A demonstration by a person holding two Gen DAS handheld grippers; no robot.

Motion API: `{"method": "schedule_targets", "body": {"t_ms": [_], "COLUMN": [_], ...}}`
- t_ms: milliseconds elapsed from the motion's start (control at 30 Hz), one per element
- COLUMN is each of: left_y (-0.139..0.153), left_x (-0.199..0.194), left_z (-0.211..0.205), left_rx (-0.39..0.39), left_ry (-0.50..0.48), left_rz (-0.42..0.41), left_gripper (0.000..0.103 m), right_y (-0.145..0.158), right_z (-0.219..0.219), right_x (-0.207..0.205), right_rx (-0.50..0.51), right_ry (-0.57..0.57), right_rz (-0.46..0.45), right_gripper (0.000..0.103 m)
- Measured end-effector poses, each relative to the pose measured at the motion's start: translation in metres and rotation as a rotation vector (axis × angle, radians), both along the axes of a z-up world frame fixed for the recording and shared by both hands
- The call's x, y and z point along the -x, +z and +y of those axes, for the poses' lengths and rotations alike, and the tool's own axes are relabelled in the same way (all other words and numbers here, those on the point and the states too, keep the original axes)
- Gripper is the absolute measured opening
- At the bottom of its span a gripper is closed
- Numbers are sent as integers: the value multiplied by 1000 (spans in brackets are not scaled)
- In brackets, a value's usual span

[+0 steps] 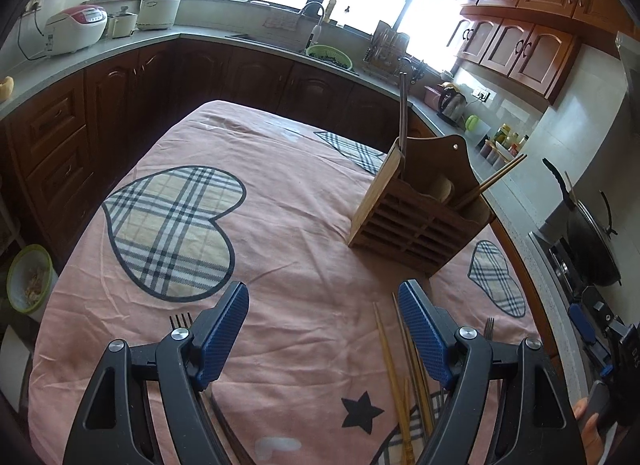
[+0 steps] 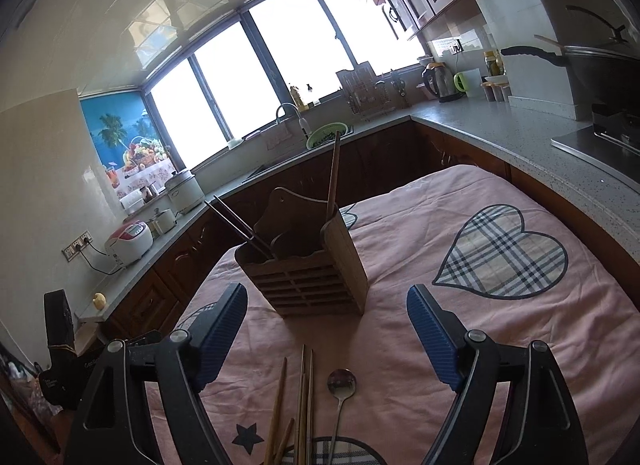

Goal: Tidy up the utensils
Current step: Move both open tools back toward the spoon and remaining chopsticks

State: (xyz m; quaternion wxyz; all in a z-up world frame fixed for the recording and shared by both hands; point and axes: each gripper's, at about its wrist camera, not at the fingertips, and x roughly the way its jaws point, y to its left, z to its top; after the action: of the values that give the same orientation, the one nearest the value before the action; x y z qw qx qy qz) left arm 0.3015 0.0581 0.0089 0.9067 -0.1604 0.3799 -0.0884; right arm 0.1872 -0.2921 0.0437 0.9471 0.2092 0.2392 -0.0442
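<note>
Both tongs hover low over the table [image 1: 280,193] draped in a pink cloth with plaid hearts, and both are empty: the left tongs [image 1: 324,333] stand spread wide with nothing between the blue pads, and the right tongs [image 2: 326,335] are spread just the same. Ahead of them the slatted wooden utensil holder [image 2: 316,285] stands upright on the cloth, and it is partly stocked: one long dark wooden stick [image 2: 333,173] rises from one end compartment, and a pair of chopsticks [image 1: 494,181] leans out of the opposite end. So a start is made, I judge, but plenty is left. Loose bamboo chopsticks [image 2: 302,397] lie on the cloth just in front of the right tongs, with a metal spoon [image 2: 341,385] right beside them, bowl toward the holder. In the left view a dark fork [image 1: 181,321] peeks out beside the left finger, and a second fork [image 1: 489,327] shows near the right finger. All of those remain to be lifted and dropped into the holder; the spoon or the chopsticks look like the nearest pick.
</note>
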Motion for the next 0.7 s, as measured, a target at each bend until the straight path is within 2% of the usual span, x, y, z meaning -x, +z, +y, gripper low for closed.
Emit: {"method": "schedule_targets", "body": {"t_ms": [333, 700], "left_y": [-5, -12], "left_x": [20, 7], "left_z": [-4, -30], "left_rx": [-4, -39], "left_ry": [-11, -56], "left_rz": [57, 105], "left_gripper": [77, 77], "right_y": [-17, -41], "right_z": [15, 19], "right_x": [12, 3], "right_rx": [0, -21], "right_ry": [32, 60], "right_rz": [47, 135], "right_gripper": [84, 84]}}
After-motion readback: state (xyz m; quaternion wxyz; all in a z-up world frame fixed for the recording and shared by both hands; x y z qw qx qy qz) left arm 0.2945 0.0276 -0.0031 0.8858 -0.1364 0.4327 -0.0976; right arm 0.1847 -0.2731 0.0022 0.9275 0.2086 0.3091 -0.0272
